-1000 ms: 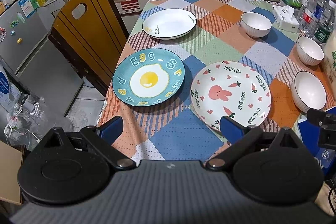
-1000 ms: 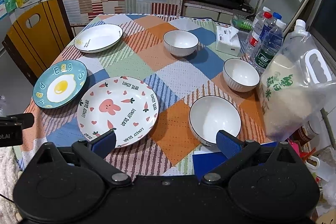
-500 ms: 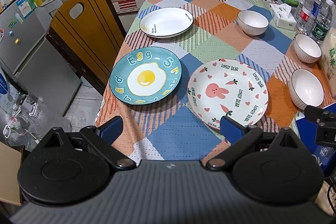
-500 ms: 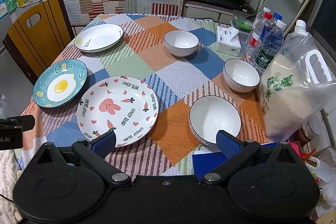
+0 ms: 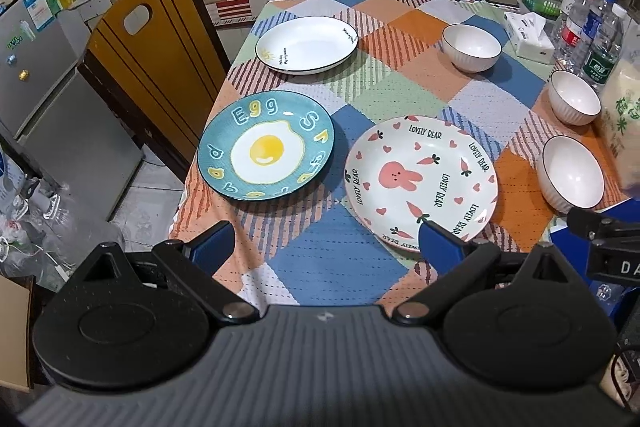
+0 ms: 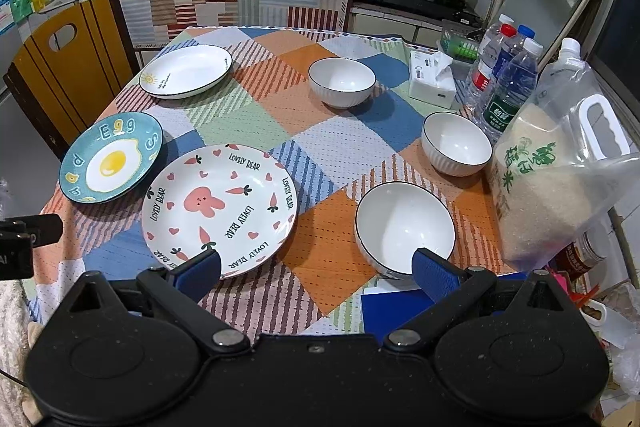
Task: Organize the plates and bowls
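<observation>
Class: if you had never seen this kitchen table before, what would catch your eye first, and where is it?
The round teal fried-egg plate at the table's left edge, beside the white rabbit-and-carrot "Lovely Bear" plate near the front. Right of them, three white ribbed bowls line up alongside a clear rice bag.

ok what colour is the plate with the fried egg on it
Teal blue egg plate, with a white and yellow egg in the middle and pale lettering round the rim; clearest in the left wrist view.

Teal egg plate [image 5: 266,146] showing "Egg" above a fried-egg drawing, white bunny plate [image 6: 220,206] carrying "LOVELY BEAR" repeating around its rim, rice bag [image 6: 552,183] bearing green Chinese characters, bottle labels staying too small to read
</observation>
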A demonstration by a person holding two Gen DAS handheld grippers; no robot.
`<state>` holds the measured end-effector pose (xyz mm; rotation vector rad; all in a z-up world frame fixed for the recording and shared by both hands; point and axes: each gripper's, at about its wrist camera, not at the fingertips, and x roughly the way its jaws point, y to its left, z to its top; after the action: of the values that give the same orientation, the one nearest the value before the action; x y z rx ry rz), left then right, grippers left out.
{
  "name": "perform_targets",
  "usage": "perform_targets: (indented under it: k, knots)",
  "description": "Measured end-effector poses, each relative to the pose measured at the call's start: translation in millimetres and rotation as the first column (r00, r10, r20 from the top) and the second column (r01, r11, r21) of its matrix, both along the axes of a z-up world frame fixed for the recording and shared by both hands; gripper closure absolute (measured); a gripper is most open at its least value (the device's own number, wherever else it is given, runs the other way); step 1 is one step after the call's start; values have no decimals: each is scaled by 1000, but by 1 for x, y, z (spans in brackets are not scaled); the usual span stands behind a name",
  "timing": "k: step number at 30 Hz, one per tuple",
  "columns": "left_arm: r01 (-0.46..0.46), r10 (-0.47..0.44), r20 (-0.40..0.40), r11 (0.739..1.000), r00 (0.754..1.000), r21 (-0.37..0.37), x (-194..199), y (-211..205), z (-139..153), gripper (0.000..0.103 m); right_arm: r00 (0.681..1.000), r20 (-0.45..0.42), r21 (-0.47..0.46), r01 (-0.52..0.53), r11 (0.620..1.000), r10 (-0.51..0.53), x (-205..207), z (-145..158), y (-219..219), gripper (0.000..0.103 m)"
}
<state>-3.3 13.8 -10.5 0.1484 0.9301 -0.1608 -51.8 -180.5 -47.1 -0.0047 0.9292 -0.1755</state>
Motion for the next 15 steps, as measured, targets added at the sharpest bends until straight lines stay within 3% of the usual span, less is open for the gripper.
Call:
perform_targets:
  k: [15]
  knots:
    - [5, -5, 3, 1000, 1000, 11, -1, 0, 0, 3, 1000, 0, -4, -6, 1000, 6, -2, -2, 1, 0]
